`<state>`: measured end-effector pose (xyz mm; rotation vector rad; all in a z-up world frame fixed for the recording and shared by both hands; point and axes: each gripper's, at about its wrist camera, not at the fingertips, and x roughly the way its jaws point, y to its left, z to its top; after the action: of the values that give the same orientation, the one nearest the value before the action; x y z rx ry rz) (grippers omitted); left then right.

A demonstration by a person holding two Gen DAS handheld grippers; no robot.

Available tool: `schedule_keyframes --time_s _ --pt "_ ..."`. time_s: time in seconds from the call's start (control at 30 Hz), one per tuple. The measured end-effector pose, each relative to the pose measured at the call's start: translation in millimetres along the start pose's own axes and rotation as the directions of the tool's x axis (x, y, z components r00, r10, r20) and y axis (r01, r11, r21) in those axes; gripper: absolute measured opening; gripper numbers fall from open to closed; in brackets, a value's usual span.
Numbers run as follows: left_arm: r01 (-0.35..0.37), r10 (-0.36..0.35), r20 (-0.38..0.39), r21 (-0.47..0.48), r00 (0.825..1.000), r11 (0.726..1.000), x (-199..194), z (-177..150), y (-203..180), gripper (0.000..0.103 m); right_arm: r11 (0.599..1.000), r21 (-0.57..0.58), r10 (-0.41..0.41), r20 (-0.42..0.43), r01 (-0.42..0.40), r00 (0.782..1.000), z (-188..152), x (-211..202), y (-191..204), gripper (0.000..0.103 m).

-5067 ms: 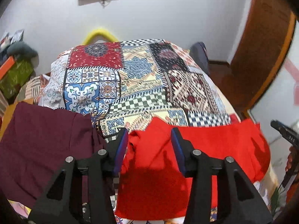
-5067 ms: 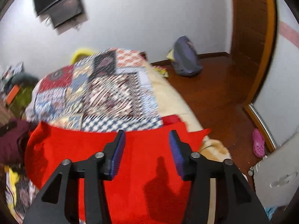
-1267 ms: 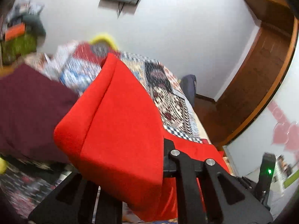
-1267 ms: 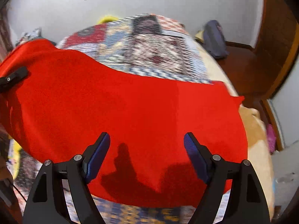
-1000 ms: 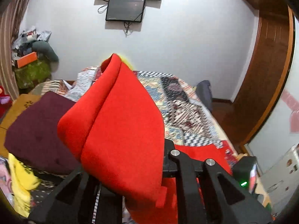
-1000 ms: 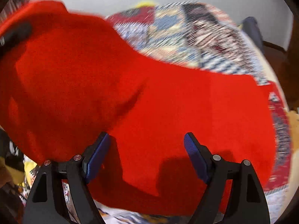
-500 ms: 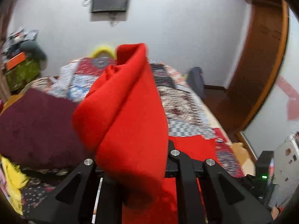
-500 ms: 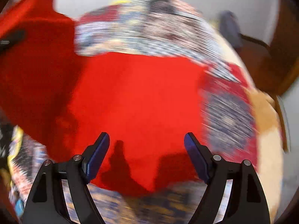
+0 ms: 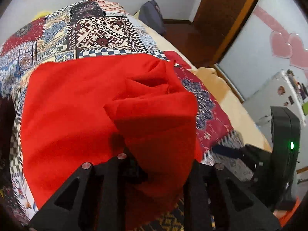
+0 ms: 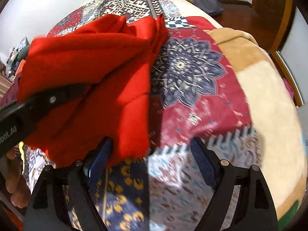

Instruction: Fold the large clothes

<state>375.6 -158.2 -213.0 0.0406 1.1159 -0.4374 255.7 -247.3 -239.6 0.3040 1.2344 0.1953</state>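
Observation:
A large red garment (image 9: pixel 77 105) lies on the patchwork bedspread (image 9: pixel 104 30), with its left part doubled over onto the rest. My left gripper (image 9: pixel 157 159) points steeply down. A thick fold of the red cloth sits between its jaws and hides the fingertips; the jaws are opening. In the right wrist view the red garment (image 10: pixel 96 57) fills the upper left, and the left gripper's black finger (image 10: pixel 57 96) reaches into it. My right gripper (image 10: pixel 152 163) stands wide open above the bedspread (image 10: pixel 192 77). The garment's lower corner touches its left pad; nothing is gripped.
A beige blanket (image 10: pixel 269 115) covers the bed's right edge. A grey backpack (image 9: pixel 152 17) sits on the wooden floor beyond, near a brown door (image 9: pixel 221 9). A maroon garment (image 10: pixel 7 94) lies at the far left. A hand (image 10: pixel 15 182) holds the left gripper.
The left gripper swung down and rightward, carrying the raised red fold over onto the garment's other half. The right gripper slid right, off the red cloth, to the bedspread beside it.

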Motion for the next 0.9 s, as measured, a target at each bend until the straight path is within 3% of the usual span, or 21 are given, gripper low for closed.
schedule_keyframes --time_s 0.17,0.23,0.37,0.47,0.63,0.73,0.9 --pt "0.128 -0.129 0.011 0.063 0.992 0.99 -38.7 -13.6 -9.6 0.036 0.999 -0.012 -0.038 0.04 0.038 0.998 -8.1 -26.4 -2.9 0.081" --pt "0.132 -0.139 0.044 0.135 0.989 0.982 -63.4 -19.6 -21.1 0.038 0.999 -0.014 -0.036 0.065 0.037 0.997 -11.3 -40.0 -2.8 0.081" --pt "0.024 -0.053 0.148 0.191 0.988 0.981 -98.6 -29.7 -22.3 0.057 0.999 -0.033 -0.021 0.136 0.025 0.99 -6.4 -67.4 13.1 0.081" --pt "-0.093 0.061 0.194 0.158 0.979 0.983 -105.3 -27.1 3.7 0.058 0.999 -0.051 0.003 0.185 0.007 0.983 -0.4 -77.5 25.1 0.081" --pt "-0.185 0.18 0.117 0.038 0.977 0.982 -80.5 -21.9 65.2 0.058 0.996 -0.091 0.045 0.242 -0.023 0.969 29.5 -76.9 53.8 0.081" --pt "-0.151 0.151 0.042 -0.003 0.988 0.989 -61.6 -32.5 86.8 0.058 0.994 -0.095 0.083 0.228 -0.063 0.97 40.6 -61.7 64.5 0.082" --pt "-0.231 0.225 0.069 0.097 0.972 0.968 -52.9 -60.9 76.4 0.065 0.998 -0.045 0.054 0.126 -0.049 0.991 36.6 -21.3 62.5 0.082"
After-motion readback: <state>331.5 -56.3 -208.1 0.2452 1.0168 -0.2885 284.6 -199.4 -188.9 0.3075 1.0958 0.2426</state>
